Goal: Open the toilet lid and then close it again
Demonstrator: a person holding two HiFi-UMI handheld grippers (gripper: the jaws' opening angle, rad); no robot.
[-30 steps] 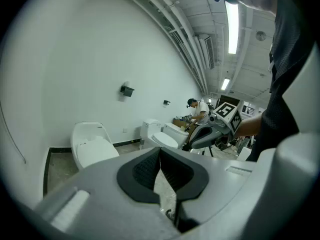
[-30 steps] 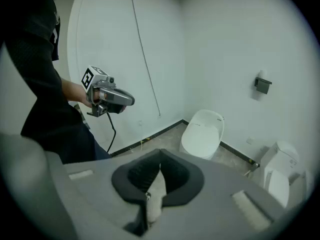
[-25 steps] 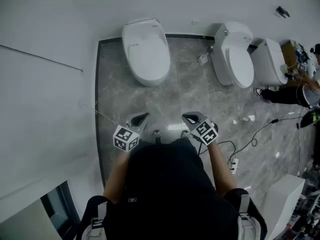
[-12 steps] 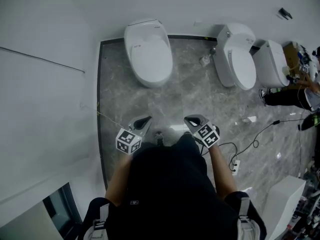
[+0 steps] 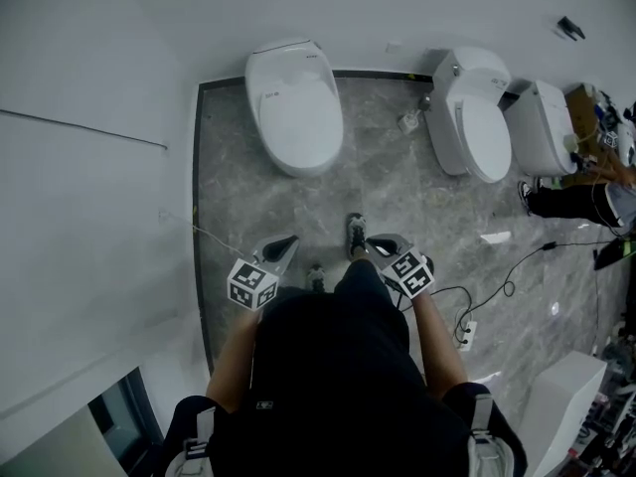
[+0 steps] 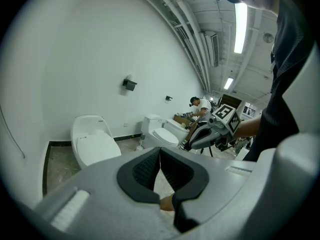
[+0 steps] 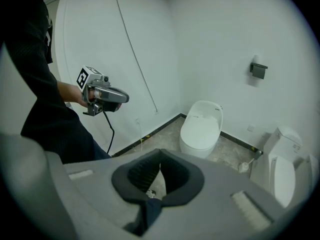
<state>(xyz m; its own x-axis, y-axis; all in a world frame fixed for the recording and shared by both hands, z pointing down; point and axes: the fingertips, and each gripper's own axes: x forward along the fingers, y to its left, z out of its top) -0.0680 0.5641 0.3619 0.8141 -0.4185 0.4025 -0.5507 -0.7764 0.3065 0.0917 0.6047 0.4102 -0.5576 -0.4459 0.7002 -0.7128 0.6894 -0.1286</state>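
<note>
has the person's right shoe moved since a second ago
Yes, forward: the right shoe now sits ahead of the left shoe on the grey floor, closer to the nearest toilet.

Three white ceramic toilets line the wall: the left toilet (image 5: pixel 295 107), the middle toilet (image 5: pixel 475 112) and the right toilet (image 5: pixel 542 125). Two grey handheld tools are in view, the left claw (image 5: pixel 281 244) and the right claw (image 5: pixel 382 240), each carrying one black-and-white marker cube. Two small black wall fixtures are mounted, the nearer fixture (image 6: pixel 129 84) and the farther fixture (image 6: pixel 169 98). One white power strip (image 5: pixel 465 328) lies on the floor.
</note>
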